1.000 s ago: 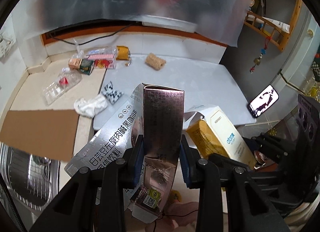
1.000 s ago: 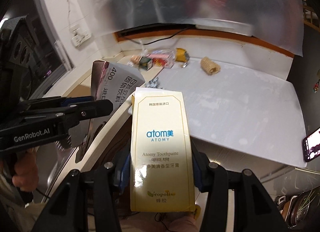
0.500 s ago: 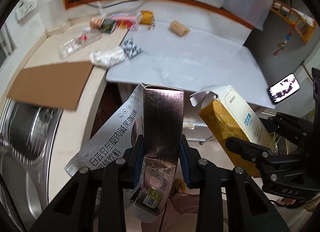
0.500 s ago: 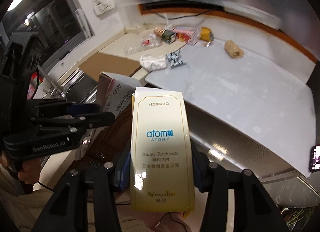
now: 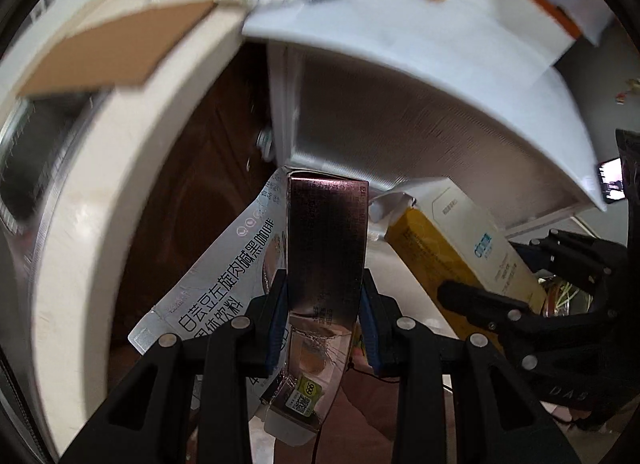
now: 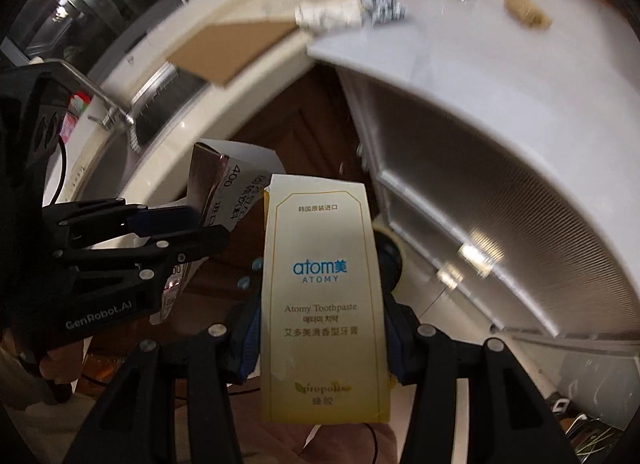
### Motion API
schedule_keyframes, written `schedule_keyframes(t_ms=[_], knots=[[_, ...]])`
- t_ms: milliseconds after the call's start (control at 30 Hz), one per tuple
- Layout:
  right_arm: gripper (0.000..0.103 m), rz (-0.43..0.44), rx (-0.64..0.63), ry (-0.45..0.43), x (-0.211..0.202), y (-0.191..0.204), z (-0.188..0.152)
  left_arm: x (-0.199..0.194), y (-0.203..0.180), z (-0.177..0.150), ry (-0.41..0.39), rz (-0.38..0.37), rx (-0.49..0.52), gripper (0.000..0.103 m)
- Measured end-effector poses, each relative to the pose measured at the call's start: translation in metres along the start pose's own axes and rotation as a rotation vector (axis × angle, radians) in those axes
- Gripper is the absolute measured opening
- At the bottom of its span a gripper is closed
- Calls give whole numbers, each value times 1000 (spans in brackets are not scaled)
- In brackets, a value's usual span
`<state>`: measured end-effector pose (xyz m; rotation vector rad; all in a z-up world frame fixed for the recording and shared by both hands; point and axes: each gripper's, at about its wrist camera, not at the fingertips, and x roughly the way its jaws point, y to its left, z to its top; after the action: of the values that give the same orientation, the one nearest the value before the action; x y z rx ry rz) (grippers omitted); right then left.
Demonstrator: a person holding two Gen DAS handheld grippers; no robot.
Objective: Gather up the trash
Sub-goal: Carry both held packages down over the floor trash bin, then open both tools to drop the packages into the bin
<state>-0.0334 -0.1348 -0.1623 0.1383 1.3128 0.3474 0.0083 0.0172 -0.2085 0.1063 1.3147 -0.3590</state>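
Left gripper, stamped GenRobot.AI, is clamped on a flattened metallic drink carton printed with Chinese characters and "400", held in the air off the pale counter edge. Beside it, the right gripper pinches a cream toothpaste box reading "atom美 ATOMY", "Atomy Toothpaste", "propolis". Both sit below the white tabletop edge, dark cabinet space ahead. More litter lies blurred up on the surfaces, well apart.
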Motion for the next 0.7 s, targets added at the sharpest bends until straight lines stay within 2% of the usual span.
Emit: schedule_keyframes(t_ms=[200,400,533,700], knots=[[50,1,90,149,102,-26,-10,102,33,-20,105,-7,-118,31],[50,-12,189,252,204,-58,-18,195,51,-27,181,10,-144,31],[50,-5,248,302,259,-77,-19,239,62,-22,215,12,-156,31],[53,-31,261,342,303,-88,-14,278,74,-10,248,8,-158,31]])
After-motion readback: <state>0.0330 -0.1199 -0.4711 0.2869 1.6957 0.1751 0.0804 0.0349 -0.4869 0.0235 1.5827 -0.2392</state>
